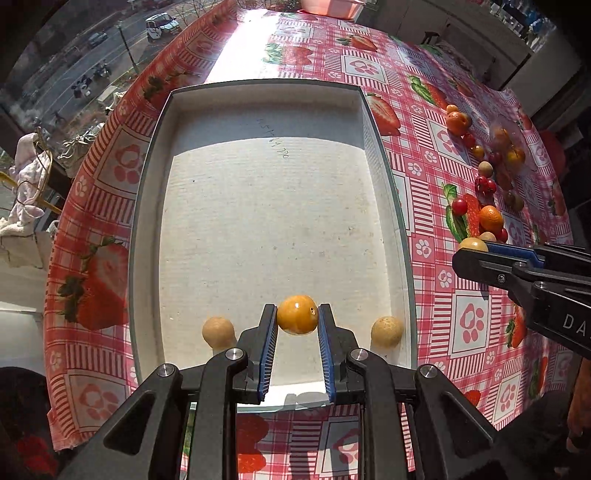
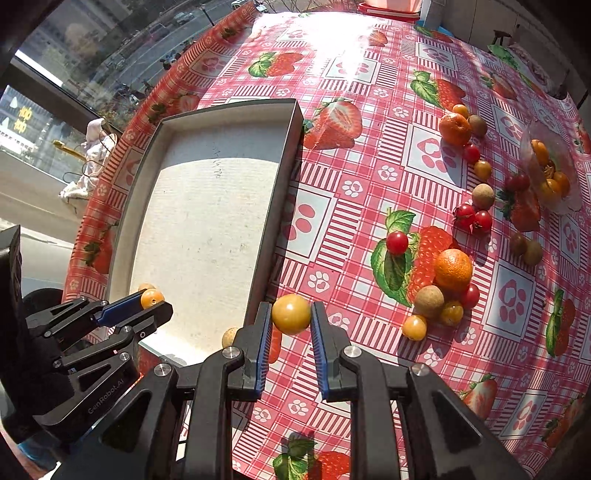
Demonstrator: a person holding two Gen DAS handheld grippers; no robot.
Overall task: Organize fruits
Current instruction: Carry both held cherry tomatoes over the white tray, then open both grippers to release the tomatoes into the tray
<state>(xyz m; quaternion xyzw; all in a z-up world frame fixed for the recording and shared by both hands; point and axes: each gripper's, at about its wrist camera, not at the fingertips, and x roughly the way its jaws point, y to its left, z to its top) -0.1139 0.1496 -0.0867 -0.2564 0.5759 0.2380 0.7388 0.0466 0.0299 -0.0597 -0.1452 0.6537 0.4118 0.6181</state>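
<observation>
My left gripper (image 1: 297, 314) is shut on a round orange-yellow fruit (image 1: 297, 314) and hangs over the near end of a shallow grey box (image 1: 266, 82) with a white floor. Two tan longans (image 1: 218, 332) (image 1: 386, 331) lie on that floor, one on either side of the fingers. My right gripper (image 2: 291, 314) is shut on a yellow-green round fruit (image 2: 291, 314), just right of the box's right wall (image 2: 280, 177), above the tablecloth. The left gripper (image 2: 155, 300) shows at the left in the right wrist view, the right gripper (image 1: 466, 251) at the right in the left wrist view.
Loose fruit lies on the strawberry tablecloth (image 2: 369, 184) right of the box: tangerines (image 2: 453, 269) (image 2: 455, 128), cherry tomatoes (image 2: 397, 242), longans (image 2: 428, 301) and small yellow fruits (image 2: 413, 327). A clear plastic bag (image 2: 550, 173) holds more orange fruit. A pink container (image 1: 328, 7) stands at the far edge.
</observation>
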